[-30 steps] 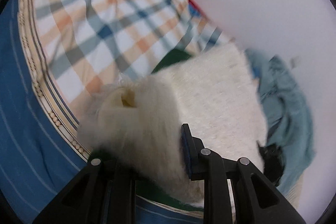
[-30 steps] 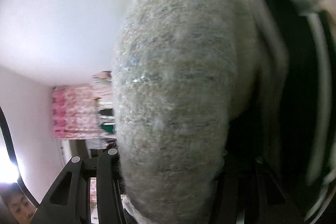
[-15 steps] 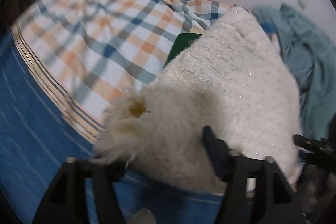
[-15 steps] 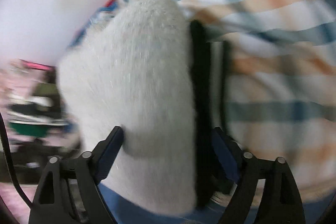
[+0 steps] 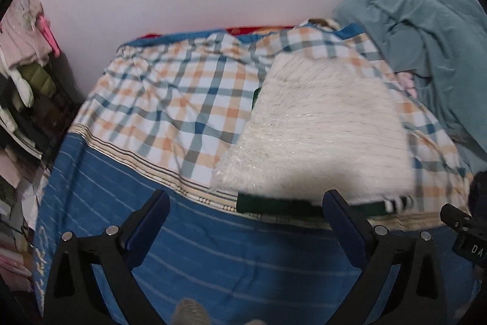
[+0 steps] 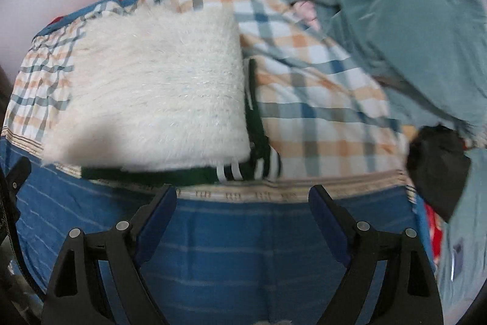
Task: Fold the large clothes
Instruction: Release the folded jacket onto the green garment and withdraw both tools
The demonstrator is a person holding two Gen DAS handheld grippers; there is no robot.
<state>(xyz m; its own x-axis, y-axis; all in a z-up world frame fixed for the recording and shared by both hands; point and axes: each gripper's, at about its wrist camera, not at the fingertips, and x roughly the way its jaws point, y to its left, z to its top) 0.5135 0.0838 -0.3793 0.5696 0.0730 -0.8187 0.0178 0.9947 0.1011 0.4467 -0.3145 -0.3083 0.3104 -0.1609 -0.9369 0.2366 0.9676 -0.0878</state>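
Note:
A folded fuzzy white sweater [image 5: 319,130] lies flat on the checked bedsheet [image 5: 182,99], on top of a folded dark green garment with white stripes [image 5: 274,204]. In the right wrist view the sweater [image 6: 158,99] lies left of centre with the green garment [image 6: 255,142] showing along its right and near edges. My left gripper [image 5: 246,209] is open and empty, just short of the pile's near edge. My right gripper [image 6: 243,203] is open and empty, also just in front of the pile.
A crumpled teal garment [image 5: 432,51] lies at the right of the bed by the white wall; it also shows in the right wrist view [image 6: 380,5]. A black object [image 6: 438,166] lies at the right. A cluttered clothes rack [image 5: 24,57] stands left of the bed.
Both grippers have let go of the white sweater and pulled back. The sweater now lies flat on the green garment on the bed.

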